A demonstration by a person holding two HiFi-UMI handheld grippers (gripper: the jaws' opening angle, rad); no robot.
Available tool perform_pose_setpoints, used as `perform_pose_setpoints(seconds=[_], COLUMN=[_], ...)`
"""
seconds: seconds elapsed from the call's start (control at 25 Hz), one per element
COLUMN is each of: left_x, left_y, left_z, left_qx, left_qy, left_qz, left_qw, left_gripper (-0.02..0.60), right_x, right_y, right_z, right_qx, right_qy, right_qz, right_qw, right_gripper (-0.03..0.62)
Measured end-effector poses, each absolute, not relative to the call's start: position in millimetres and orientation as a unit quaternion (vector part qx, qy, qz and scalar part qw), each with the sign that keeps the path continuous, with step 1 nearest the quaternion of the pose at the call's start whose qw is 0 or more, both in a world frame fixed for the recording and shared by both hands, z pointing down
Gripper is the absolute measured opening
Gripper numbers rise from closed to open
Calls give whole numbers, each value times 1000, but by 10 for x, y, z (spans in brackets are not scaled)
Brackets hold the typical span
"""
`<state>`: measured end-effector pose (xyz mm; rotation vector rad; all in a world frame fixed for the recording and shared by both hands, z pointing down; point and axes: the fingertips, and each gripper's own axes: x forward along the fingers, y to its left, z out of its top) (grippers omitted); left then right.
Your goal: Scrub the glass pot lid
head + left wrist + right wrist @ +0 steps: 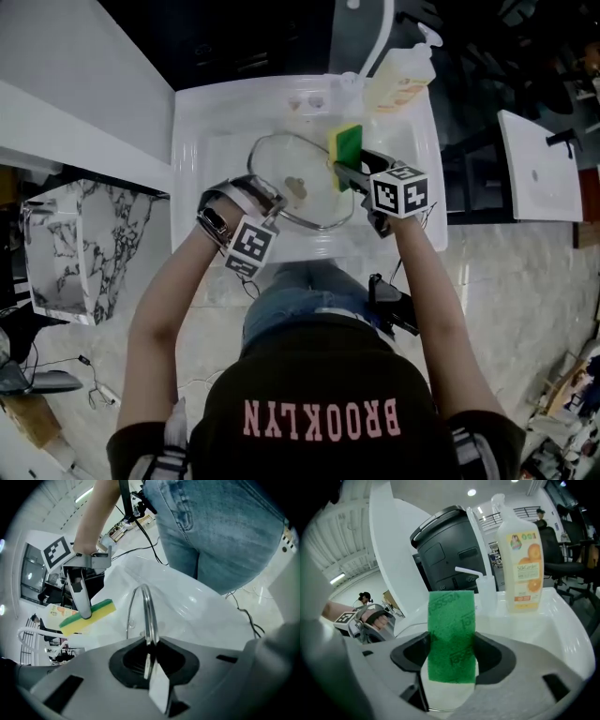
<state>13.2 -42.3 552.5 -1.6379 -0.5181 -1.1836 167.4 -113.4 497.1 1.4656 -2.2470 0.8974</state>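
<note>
Over the white sink (pixel 202 122), the left gripper (pixel 270 201) pinches the near rim of the tilted glass lid (pixel 298 178), while the right gripper (pixel 349 172), clamped on the green-and-yellow sponge (pixel 345 142), sits at the lid's far right edge.

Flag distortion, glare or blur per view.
Head view: sharp, even light; the glass lid barely stands out against the white sink. Left gripper view: fisheye, dark corners, highlights on the sink. Right gripper view: fisheye; the sponge fills the centre.
</note>
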Motion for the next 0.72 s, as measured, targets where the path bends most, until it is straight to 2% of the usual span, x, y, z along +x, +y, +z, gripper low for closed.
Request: perform_pose_setpoints(seconds=[0.24, 0.52, 0.72], left_x=[110, 97, 70], left_y=[-403, -379, -365], left_z=[5541, 5557, 5582], left_qx=[-684, -686, -683], left_qy=[-214, -208, -198], left_qz=[-489, -493, -506], left_qw=[498, 494, 488], left_gripper=[32, 32, 32], right_x=[1649, 1608, 1653], right_y=[-972, -695, -576], right_z=[4659, 4514, 4426], right_qx=[582, 619, 644], right_qy=[-766, -754, -742], right_qz=[248, 179, 155], right_qw=[115, 128, 107], right_gripper=[273, 273, 273])
